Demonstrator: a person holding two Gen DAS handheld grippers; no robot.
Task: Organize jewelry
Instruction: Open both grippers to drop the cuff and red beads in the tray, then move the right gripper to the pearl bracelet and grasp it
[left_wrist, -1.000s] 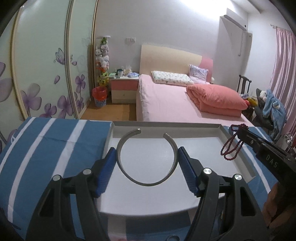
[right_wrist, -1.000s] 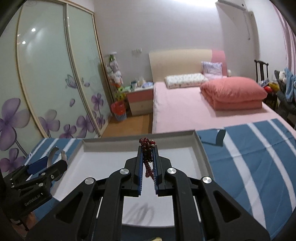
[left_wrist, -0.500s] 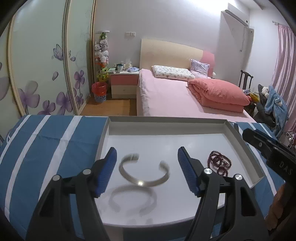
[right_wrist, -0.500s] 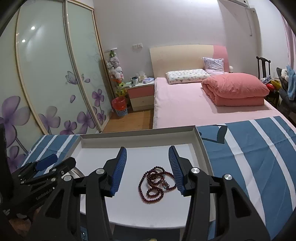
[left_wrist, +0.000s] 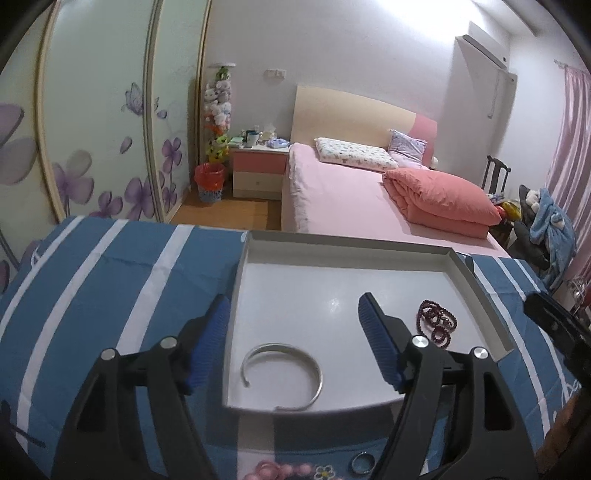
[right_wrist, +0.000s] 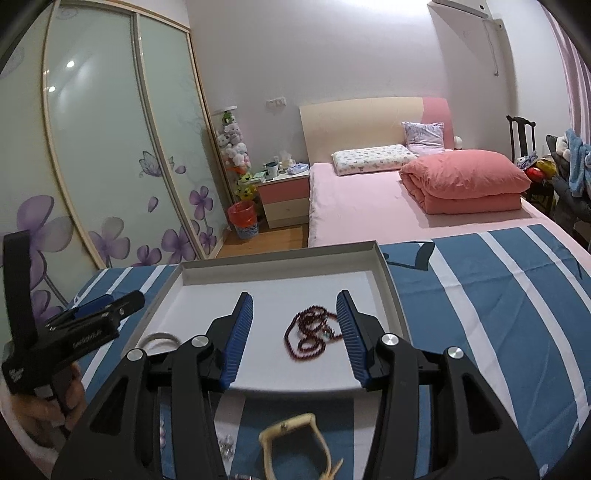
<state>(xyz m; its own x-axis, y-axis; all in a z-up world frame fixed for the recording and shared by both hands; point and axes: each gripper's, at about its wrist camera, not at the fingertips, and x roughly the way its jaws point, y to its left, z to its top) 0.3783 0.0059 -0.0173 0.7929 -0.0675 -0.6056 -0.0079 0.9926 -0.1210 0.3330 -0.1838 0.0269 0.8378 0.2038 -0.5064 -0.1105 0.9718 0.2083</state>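
The striped blue cloth (left_wrist: 110, 280) carries my white tray (left_wrist: 347, 254). My left tongs (left_wrist: 291, 336) have just been opening, nothing between them; my right tongs (right_wrist: 295, 328) gape empty too. In the tray lie the silver bangle (left_wrist: 282, 373) — and, apart, the red bead string (right_wrist: 310, 334).

left gripper (left_wrist: 293, 321): just widened, empty | right gripper (right_wrist: 295, 321): parted, empty

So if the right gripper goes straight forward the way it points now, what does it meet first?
Most likely the red bead necklace, which lies on the white tray between and just beyond the open right gripper fingers. Depth is unclear; it may touch the tray floor first.
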